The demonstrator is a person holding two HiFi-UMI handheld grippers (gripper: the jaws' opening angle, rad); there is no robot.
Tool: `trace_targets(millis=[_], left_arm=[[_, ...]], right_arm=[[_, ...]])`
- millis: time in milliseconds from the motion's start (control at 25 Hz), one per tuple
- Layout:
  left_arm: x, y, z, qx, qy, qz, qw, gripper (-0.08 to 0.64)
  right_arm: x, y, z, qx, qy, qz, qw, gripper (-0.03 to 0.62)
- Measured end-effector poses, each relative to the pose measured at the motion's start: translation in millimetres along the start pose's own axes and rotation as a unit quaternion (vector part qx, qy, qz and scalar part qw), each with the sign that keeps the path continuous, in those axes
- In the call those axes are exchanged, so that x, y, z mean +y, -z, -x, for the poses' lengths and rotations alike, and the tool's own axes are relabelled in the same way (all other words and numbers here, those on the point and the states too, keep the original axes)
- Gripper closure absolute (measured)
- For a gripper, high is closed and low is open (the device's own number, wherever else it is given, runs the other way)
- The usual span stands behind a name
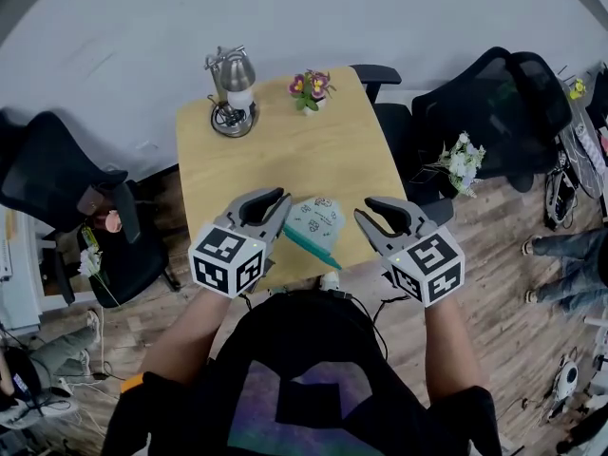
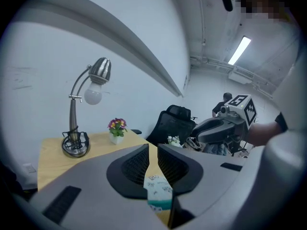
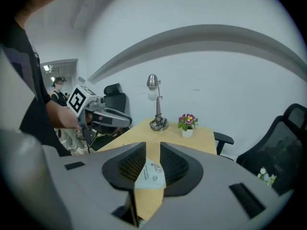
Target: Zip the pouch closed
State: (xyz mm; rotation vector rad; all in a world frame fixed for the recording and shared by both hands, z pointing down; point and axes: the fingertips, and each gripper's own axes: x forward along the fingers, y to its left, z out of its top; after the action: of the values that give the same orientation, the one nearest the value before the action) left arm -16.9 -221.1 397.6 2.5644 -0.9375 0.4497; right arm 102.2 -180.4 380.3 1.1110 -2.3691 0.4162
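The left gripper (image 1: 283, 202) hovers over the near part of the light wooden table (image 1: 285, 150), its jaws parted by only a narrow gap and holding nothing. The pale, printed fabric pouch with a teal zip edge (image 1: 316, 222) lies flat just beside it, close to the table's near edge. The right gripper (image 1: 365, 209) stands wider apart and equally empty. Whether the zip is fully shut cannot be told, and since the pouch is unpinned, a pull on the slider would likely drag it off that edge.
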Motion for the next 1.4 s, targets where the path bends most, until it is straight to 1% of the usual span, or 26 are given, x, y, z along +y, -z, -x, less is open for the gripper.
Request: trace_targets(millis=[80, 200, 320, 440, 600, 760, 960, 1080, 1240, 1400], left_arm=[[-1.5, -9.0, 5.6, -0.016, -0.014, -0.009, 0.9997, 0.505], [-6.9, -24.0, 14.3, -0.039, -0.032, -0.032, 0.9982, 0.505], [-14.8, -39.1, 21.0, -0.062, -0.041, -0.054, 0.9958, 0.506], [-25.2, -48.8, 27.7, -0.078, -0.043, -0.074, 0.9933, 0.506], [-35.8, -51.5, 33.3, -0.092, -0.047, -0.085, 0.991, 0.512], [-35.4, -40.5, 36.8, -0.072, -0.054, -0.077, 0.993, 0.518], [-29.3, -32.3, 44.0, -0.072, -0.061, -0.079, 0.9924, 0.526], [-24.4, -28.9, 51.4, -0.076, -0.063, -0.082, 0.9917, 0.539], [-21.2, -27.5, 57.8, -0.081, -0.056, -0.084, 0.9916, 0.545], [-24.6, -25.6, 65.3, -0.094, -0.042, -0.096, 0.9901, 0.546]], right_arm=[[-2.9, -9.9, 3.1, -0.024, 0.029, -0.009, 0.999, 0.492], [-5.4, -21.8, 8.3, -0.053, 0.074, -0.011, 0.996, 0.526], [-6.0, -30.0, 11.7, -0.067, 0.109, -0.002, 0.992, 0.548], [-2.4, -34.0, 15.0, -0.076, 0.135, 0.004, 0.988, 0.558], [-0.8, -35.5, 17.5, -0.085, 0.161, -0.008, 0.983, 0.568], [1.2, -35.5, 16.3, -0.09, 0.183, -0.021, 0.979, 0.572], [9.0, -35.6, 14.6, -0.103, 0.201, -0.043, 0.973, 0.574], [18.0, -37.4, 13.7, -0.108, 0.214, -0.046, 0.97, 0.575], [27.1, -41.8, 15.0, -0.116, 0.235, -0.049, 0.964, 0.577], [36.4, -42.0, 17.9, -0.126, 0.258, -0.053, 0.956, 0.577]])
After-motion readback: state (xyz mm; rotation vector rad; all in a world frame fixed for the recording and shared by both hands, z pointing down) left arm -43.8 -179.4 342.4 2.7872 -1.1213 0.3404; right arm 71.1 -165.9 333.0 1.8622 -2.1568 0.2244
